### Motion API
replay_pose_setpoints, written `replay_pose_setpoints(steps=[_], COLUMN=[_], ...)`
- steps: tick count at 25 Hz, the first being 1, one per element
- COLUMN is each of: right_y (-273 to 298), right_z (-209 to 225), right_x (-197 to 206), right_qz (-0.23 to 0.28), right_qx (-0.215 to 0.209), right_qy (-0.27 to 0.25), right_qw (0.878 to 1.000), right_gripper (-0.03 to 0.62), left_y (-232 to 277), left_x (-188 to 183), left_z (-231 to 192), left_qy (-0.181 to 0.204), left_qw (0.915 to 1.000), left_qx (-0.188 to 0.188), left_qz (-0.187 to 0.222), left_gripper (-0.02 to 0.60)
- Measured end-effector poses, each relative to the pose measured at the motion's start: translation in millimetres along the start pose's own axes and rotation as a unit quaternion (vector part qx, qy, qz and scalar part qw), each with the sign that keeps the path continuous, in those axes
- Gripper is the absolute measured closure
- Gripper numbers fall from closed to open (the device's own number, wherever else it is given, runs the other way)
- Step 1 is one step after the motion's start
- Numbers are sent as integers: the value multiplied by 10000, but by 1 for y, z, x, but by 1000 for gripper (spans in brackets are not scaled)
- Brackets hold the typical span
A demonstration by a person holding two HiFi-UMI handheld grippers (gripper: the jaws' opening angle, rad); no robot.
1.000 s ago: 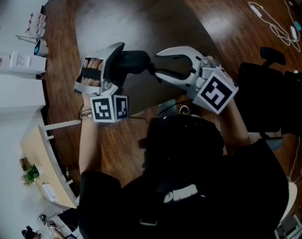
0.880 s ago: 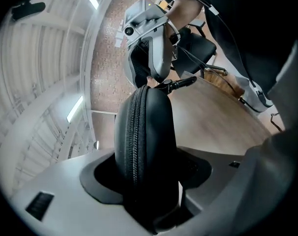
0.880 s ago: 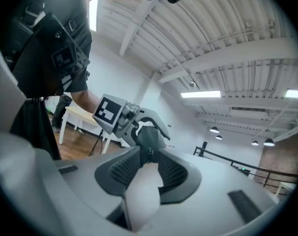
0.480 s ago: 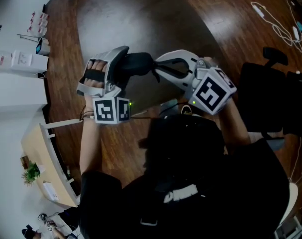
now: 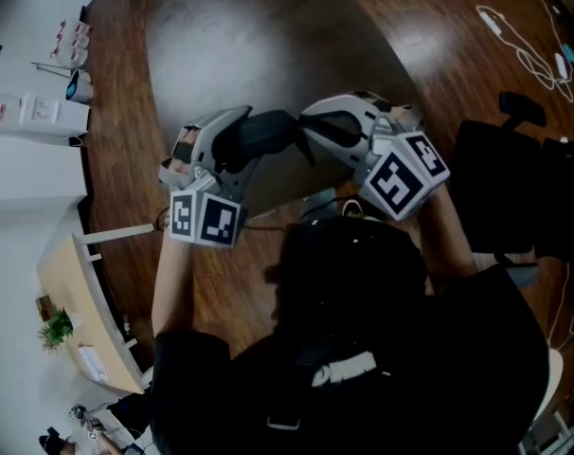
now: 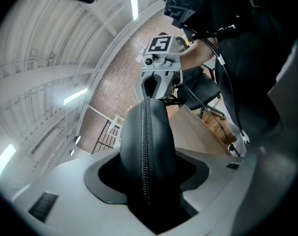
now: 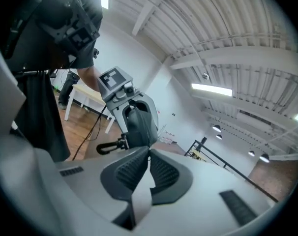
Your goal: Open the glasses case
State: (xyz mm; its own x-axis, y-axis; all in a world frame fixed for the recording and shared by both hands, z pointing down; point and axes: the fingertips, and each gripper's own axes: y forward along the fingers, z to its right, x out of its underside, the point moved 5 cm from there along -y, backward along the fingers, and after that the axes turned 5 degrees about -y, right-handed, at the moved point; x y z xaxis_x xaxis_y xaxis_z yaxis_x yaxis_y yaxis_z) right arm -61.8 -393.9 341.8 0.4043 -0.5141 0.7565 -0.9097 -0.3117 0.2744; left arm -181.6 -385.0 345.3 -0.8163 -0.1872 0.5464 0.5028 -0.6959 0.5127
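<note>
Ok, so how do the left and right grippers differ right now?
The left gripper has its jaws wide, pressing on the sides of the black glasses case, and they have just been closing further. The right gripper has its jaws together. The left gripper carries the case's body, while the right gripper sits at the case's end; anything pinched there is too small to tell. Both face each other across the case.

Left gripper (image 6: 149, 162) closing further on glasses case (image 6: 145, 124), right gripper (image 7: 149, 154) shut

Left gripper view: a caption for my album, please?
Left hand-held gripper, jaws just closed further on a black zippered glasses case; right hand-held gripper at its far end.
</note>
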Motion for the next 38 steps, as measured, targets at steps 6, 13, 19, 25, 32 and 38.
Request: replay_pose_setpoints(steps=[6,13,19,25,32,38], right_y=[-2,-15,-19,-3,-21,-32], right_z=[5,33,24,32,38,41], right_x=[-3,29,35,19,26,33], right_qz=[1061,2123,2858,2772,3286,3838], right_qx=[112,969,1523,1641,957,-34], right_qy=[832,3175,4529,4630,4924,5376], right_qw=[9908,9191,8307,8257,8002,7508], right_gripper=[583,557,226,208,258,279], left_y=[-1,12,34,61,53,19], left_x=[-17,-10,4,-35,-54,-54], left_z=[2,-15,-33,-14,-7,-7], left_qy=[-1792,-3250,-4002,-2830,-3106,-3722], left_qw=[9771,9343,8978,9413,9277,8761], left_qx=[222,-92,-1215,-1638,-740,862], left_qz=[1123,1465,1376,837,1934,2942], left_gripper=[325,325,322,321,264,252])
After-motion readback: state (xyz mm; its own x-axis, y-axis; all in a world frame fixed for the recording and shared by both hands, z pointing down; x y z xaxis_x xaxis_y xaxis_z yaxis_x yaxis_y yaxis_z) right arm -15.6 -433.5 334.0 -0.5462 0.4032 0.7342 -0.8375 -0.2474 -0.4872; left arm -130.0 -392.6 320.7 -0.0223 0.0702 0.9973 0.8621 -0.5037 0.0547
